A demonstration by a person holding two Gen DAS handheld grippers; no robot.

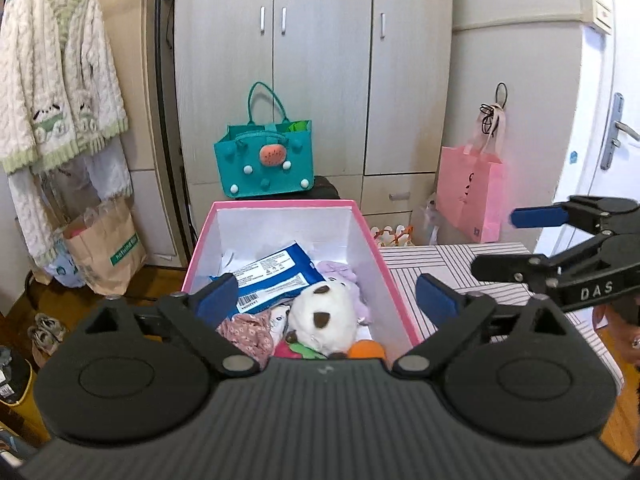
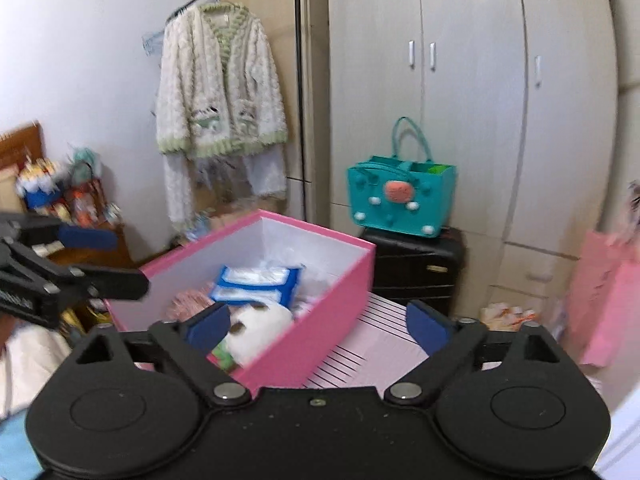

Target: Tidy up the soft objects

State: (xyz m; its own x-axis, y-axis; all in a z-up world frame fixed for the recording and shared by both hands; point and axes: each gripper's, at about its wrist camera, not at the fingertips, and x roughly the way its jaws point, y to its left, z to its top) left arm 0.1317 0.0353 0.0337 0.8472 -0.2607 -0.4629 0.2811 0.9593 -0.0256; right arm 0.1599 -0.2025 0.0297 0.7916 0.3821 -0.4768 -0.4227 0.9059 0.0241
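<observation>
Soft toys, among them a white plush [image 1: 322,314], lie in the pink box [image 1: 394,280] on the striped table [image 1: 452,268]. Your left gripper [image 1: 326,300] and right gripper [image 2: 318,328] both hover above it, fingers spread wide, gripping nothing.

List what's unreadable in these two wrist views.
- Near end of pink box, left wrist view: hidden behind left hand-held gripper.
- White plush, right wrist view: partly behind box wall, blurred.
- Blue packet print: too small.
- Right hand-held gripper, left wrist view: cut off by edge.
</observation>
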